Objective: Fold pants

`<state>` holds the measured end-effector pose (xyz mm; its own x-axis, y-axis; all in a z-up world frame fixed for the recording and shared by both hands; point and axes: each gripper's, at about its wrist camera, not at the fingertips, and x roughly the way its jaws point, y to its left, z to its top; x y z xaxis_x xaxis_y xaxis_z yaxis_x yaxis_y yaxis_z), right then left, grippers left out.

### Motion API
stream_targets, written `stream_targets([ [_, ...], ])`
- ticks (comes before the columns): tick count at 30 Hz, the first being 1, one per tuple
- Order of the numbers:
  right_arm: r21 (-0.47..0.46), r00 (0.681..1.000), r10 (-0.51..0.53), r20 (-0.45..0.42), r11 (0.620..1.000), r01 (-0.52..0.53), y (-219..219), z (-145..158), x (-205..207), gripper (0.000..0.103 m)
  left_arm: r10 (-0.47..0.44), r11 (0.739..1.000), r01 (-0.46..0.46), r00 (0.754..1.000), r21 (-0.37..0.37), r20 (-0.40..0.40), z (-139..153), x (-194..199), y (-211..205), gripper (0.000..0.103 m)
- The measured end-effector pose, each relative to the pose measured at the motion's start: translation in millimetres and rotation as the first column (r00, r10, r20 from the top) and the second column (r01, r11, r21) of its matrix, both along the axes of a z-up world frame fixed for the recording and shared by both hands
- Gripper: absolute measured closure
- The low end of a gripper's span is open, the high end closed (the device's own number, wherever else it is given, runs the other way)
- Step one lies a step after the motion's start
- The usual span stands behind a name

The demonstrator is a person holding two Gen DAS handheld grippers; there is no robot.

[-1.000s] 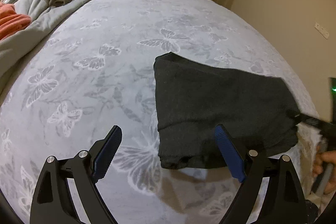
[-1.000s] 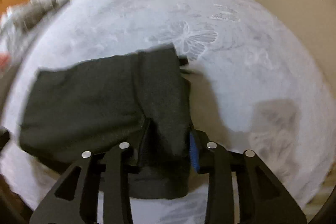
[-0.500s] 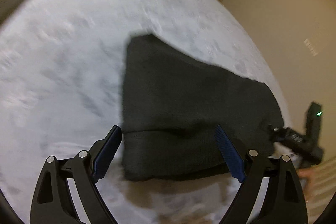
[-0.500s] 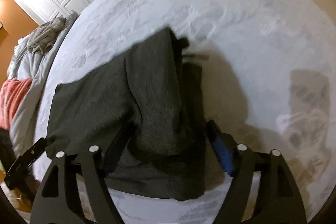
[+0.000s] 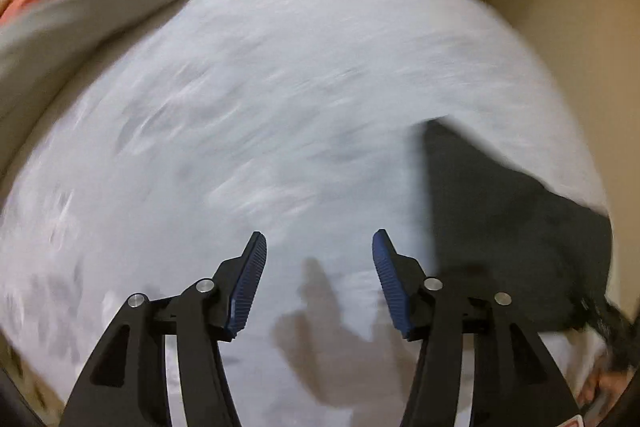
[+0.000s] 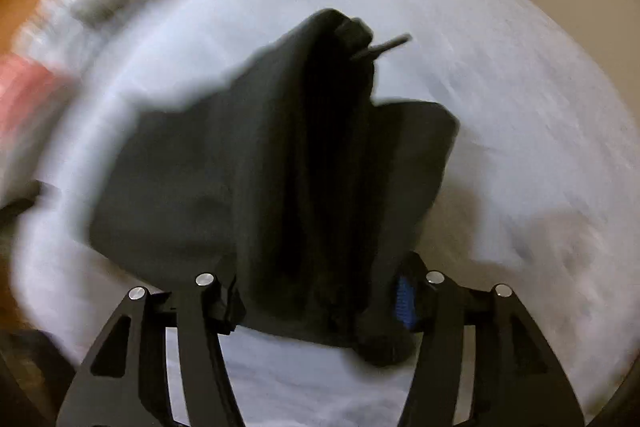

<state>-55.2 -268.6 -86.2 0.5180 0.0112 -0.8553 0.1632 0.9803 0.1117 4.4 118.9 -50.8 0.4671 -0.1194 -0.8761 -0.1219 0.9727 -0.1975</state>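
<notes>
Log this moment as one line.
left gripper: open, empty, closing, over white bedspread | right gripper: closing around bunched dark grey fabric pants

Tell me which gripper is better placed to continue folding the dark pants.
Right. The dark pants bunch between the right gripper jaws, while the left gripper jaws have only bedsheet between them.
</notes>
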Motion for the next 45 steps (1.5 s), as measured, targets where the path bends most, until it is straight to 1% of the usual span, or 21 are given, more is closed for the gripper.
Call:
stream_targets([
  [4, 0.113, 0.979, -0.105, 0.173, 0.990, 0.086, -21.5, 35.2, -24.8, 0.045, -0.057, 0.986, 0.064, 0.997, -0.156, 0.048, 10.3, -2.1, 4.2, 0.048],
  [6, 0.117, 0.984, -0.109, 0.139, 0.989, 0.093, -27.1, 29.1, -15.5, 0.039, -0.092, 0.979, 0.104, 0.993, -0.176, 0.075, 15.0, -2.9, -6.1, 0.038],
  [9, 0.178, 0.992, -0.110, 0.058, 0.979, 0.098, -33.0, 11.0, 3.4, 0.037, -0.151, 0.934, 0.157, 0.988, -0.321, 0.044, 2.9, 6.0, -27.0, 0.017],
  [13, 0.206, 0.992, -0.112, 0.051, 0.974, 0.099, -31.3, 5.1, 13.3, 0.016, -0.156, 0.881, 0.106, 0.985, -0.462, -0.071, -30.8, 25.9, -48.4, 0.017],
  [15, 0.189, 0.995, -0.102, 0.017, 0.977, 0.097, -28.4, -5.0, 15.3, 0.016, -0.158, 0.884, 0.088, 0.981, -0.460, -0.116, -48.9, 36.0, -61.9, 0.018],
  [16, 0.164, 0.996, -0.091, -0.013, 0.982, 0.092, -24.3, -13.0, 18.9, 0.028, -0.150, 0.890, 0.093, 0.984, -0.447, -0.094, -48.5, 35.5, -65.4, 0.018],
  [17, 0.141, 0.996, -0.083, -0.022, 0.986, 0.085, -19.5, -15.5, 17.2, 0.043, -0.166, 0.894, 0.130, 0.985, -0.429, -0.048, -42.8, 33.6, -71.5, 0.032],
  [18, 0.113, 0.998, -0.066, -0.007, 0.991, 0.066, -13.9, -13.6, 16.5, 0.052, -0.204, 0.889, 0.170, 0.978, -0.424, -0.036, -39.1, 32.9, -77.5, 0.087],
  [19, 0.096, 0.999, -0.048, 0.013, 0.994, 0.047, -9.5, -8.0, 16.3, 0.071, -0.238, 0.885, 0.200, 0.971, -0.420, -0.039, -35.1, 32.9, -82.1, 0.088],
  [20, 0.110, 0.999, -0.035, 0.040, 0.994, 0.031, -5.4, 1.6, 15.6, 0.077, -0.232, 0.890, 0.209, 0.973, -0.406, -0.009, -25.8, 31.1, -81.2, 0.090],
  [23, 0.177, 0.988, -0.018, 0.152, 0.984, -0.010, 2.5, 36.0, 3.9, 0.080, -0.246, 0.887, 0.275, 0.961, -0.372, 0.124, 27.2, 11.4, -67.5, 0.092],
  [25, 0.248, 0.983, 0.019, 0.183, 0.967, -0.065, 7.5, 48.2, -5.3, 0.076, -0.235, 0.900, 0.270, 0.962, -0.343, 0.141, 51.8, -6.0, -45.7, 0.090],
  [26, 0.284, 0.985, 0.045, 0.167, 0.954, -0.092, 10.1, 44.8, -8.2, 0.063, -0.214, 0.922, 0.244, 0.968, -0.302, 0.127, 53.5, -11.6, -35.5, 0.083],
  [27, 0.279, 0.989, 0.066, 0.133, 0.955, -0.101, 11.9, 37.0, -8.9, 0.055, -0.189, 0.939, 0.210, 0.977, -0.273, 0.101, 44.8, -15.4, -24.1, 0.062],
  [29, 0.127, 0.998, 0.000, 0.058, 0.992, -0.007, 10.6, 23.0, -14.8, 0.047, -0.153, 0.956, 0.140, 0.988, -0.258, -0.030, 12.6, -14.4, -11.3, 0.045],
  [31, -0.010, 0.994, -0.066, 0.086, 0.998, 0.067, 12.8, 30.5, -23.5, 0.046, -0.128, 0.927, 0.058, 0.977, -0.371, -0.169, -20.6, -19.5, 1.7, 0.045],
  [33, 0.052, 0.988, 0.036, 0.147, 0.998, -0.044, 34.9, 52.5, -20.1, 0.046, -0.135, 0.891, 0.042, 0.975, -0.452, -0.174, -29.1, -29.3, 6.7, 0.043],
  [38, 0.059, 0.886, 0.448, 0.118, 0.888, -0.457, 173.0, 75.7, 59.7, 0.042, -0.103, 0.879, 0.035, 0.988, -0.476, -0.117, -33.7, -41.3, 8.9, 0.045],
  [41, 0.058, 0.805, 0.593, 0.028, 0.803, -0.594, 246.7, 54.4, 119.0, 0.042, -0.113, 0.875, 0.044, 0.987, -0.482, -0.115, -33.9, -53.3, 10.7, 0.060],
  [43, 0.001, 0.786, 0.617, -0.036, 0.787, -0.617, 284.1, 39.9, 137.2, 0.042, -0.117, 0.879, 0.043, 0.985, -0.476, -0.126, -41.0, -53.7, 13.4, 0.066],
  [45, -0.093, 0.749, 0.649, -0.138, 0.744, -0.662, 311.9, 15.7, 153.3, 0.055, -0.119, 0.871, 0.039, 0.984, -0.490, -0.133, -43.8, -58.2, 17.5, 0.071],
])
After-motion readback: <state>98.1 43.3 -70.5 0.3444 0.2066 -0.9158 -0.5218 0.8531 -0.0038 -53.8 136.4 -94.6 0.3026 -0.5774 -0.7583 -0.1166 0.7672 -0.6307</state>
